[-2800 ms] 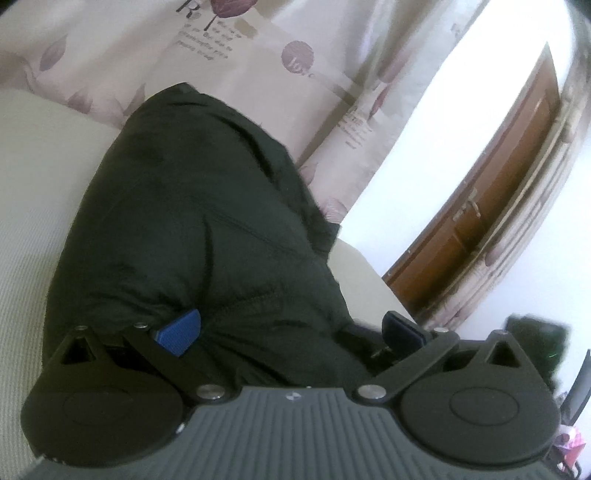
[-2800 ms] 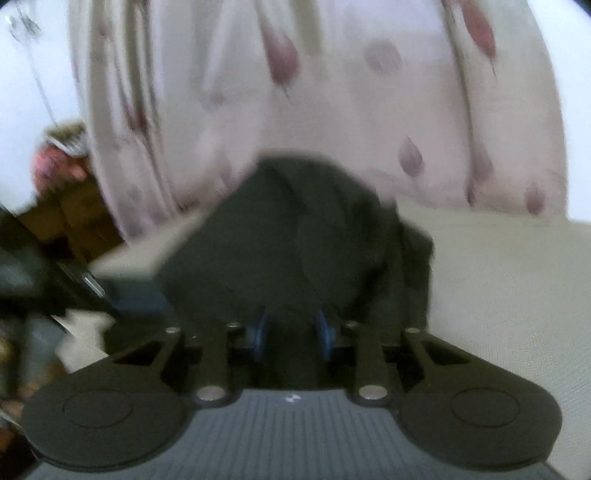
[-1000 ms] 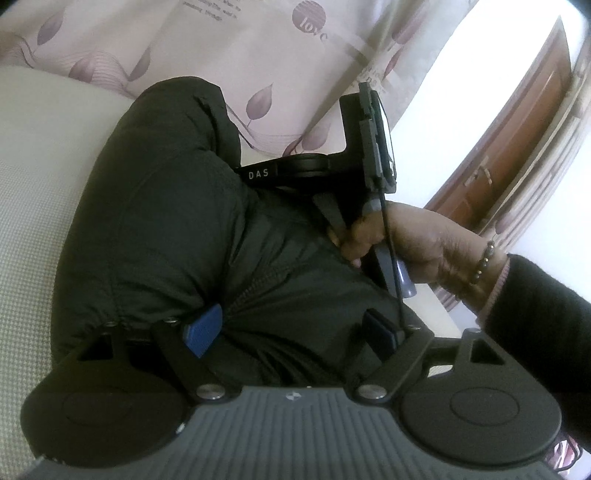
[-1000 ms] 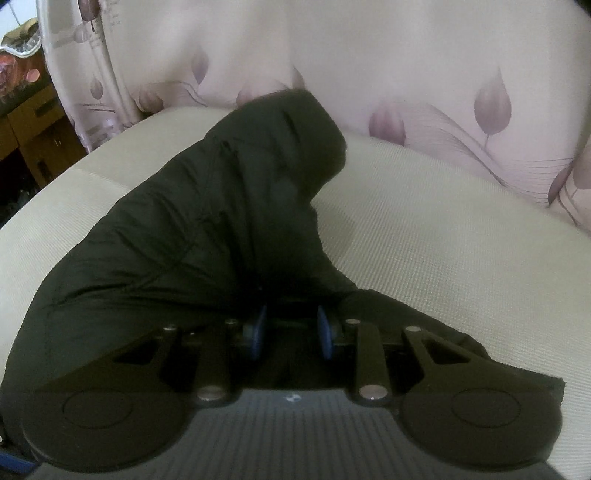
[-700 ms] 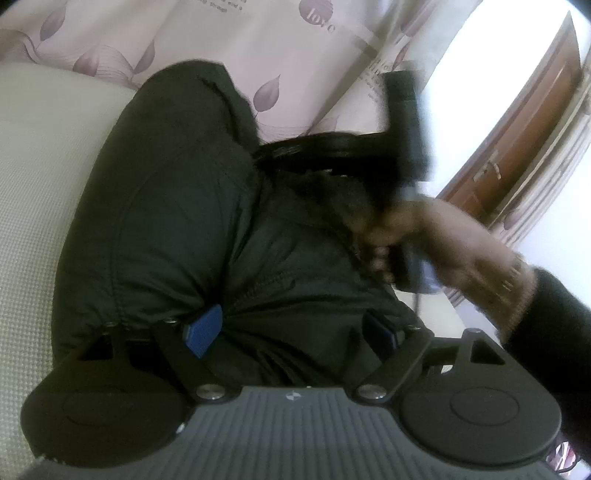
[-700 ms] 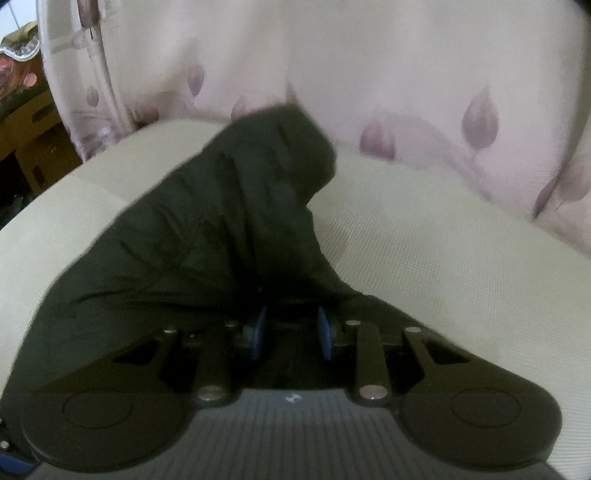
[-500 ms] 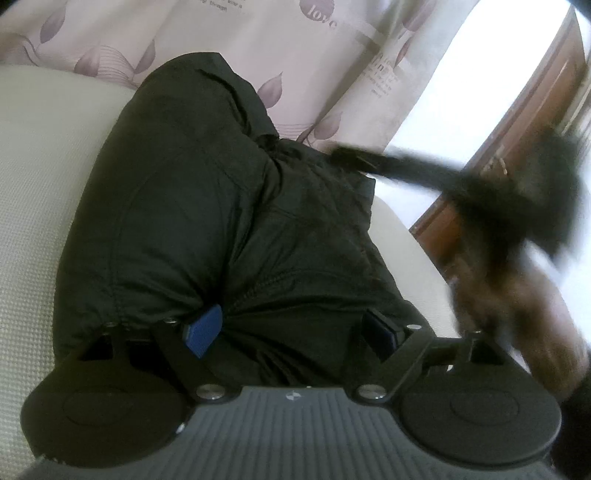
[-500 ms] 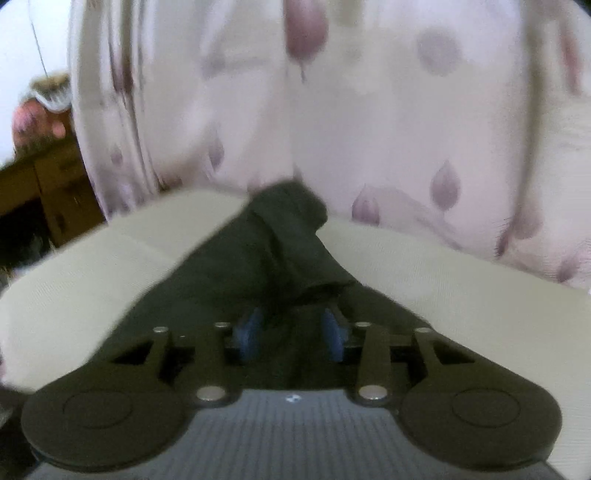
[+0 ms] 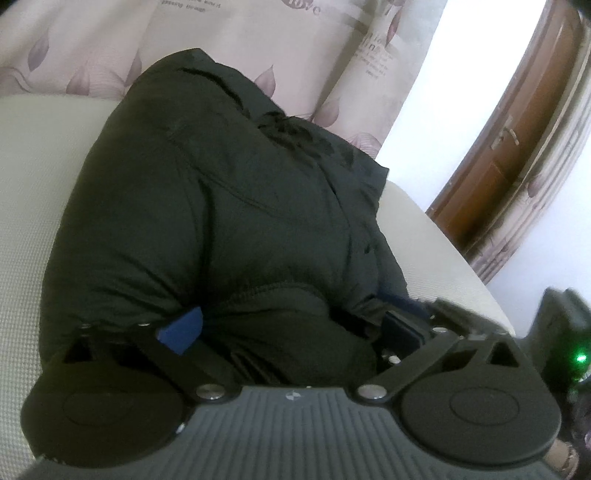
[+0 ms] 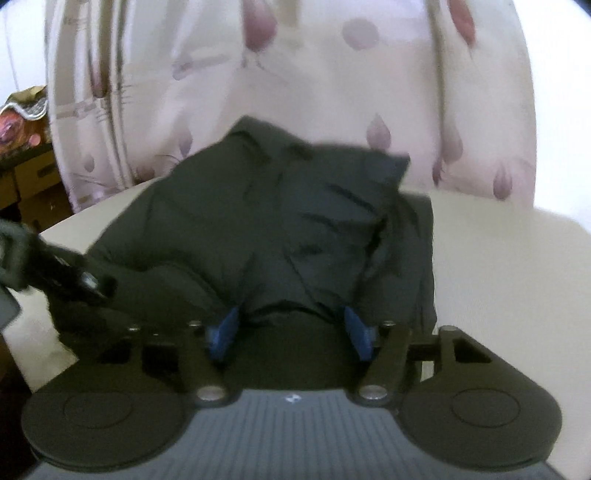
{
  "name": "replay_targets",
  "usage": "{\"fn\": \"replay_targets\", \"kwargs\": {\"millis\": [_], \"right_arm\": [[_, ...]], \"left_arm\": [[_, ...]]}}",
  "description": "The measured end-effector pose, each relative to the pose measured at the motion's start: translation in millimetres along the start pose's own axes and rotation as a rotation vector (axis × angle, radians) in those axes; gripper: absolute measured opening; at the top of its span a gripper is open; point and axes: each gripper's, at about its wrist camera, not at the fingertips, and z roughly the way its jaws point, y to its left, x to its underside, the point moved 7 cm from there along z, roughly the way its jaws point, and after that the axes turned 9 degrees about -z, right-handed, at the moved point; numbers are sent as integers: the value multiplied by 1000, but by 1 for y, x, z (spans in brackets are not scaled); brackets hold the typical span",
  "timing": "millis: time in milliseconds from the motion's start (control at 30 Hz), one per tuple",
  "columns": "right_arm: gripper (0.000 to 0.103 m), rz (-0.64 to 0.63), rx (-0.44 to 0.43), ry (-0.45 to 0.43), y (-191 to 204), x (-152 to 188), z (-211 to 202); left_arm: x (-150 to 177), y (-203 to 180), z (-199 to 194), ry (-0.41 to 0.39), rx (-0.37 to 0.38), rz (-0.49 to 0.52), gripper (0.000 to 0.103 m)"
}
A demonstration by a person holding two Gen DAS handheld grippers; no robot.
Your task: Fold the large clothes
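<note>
Black puffer jacket (image 9: 207, 206) bunched on cream cushion (image 9: 26, 192), left hand-held gripper (image 9: 291, 328) spread wide, right hand-held gripper (image 10: 291, 328) just opening, jacket fabric loose between both.

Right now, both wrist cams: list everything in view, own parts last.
jacket: 1, black, bundled on the cushion
cushion: 1, cream, under the jacket
curtain: 1, pale pink with leaf print, behind the cushion
door: 1, brown wood, far right in the left view
furniture: brown, far left in the right view, blurred
left tool: 1, black with blue pads, jaws wide, jacket fabric between them
right tool: 1, black with blue pads, jaws just opening, jacket fabric between them
</note>
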Motion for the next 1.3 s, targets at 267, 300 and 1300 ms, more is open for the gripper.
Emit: {"fn": "replay_targets", "kwargs": {"millis": [267,300,1300], "right_arm": [[66,15,-3,1,-1,9,9],[66,18,-5,2,-1,8,9],[71,-450,-191,317,100,-191,223]], "left_arm": [[2,-1,2,0,-16,15,103],[2,-1,2,-1,-17,18,103],[2,-3,2,-26,-18,19,103]]}}
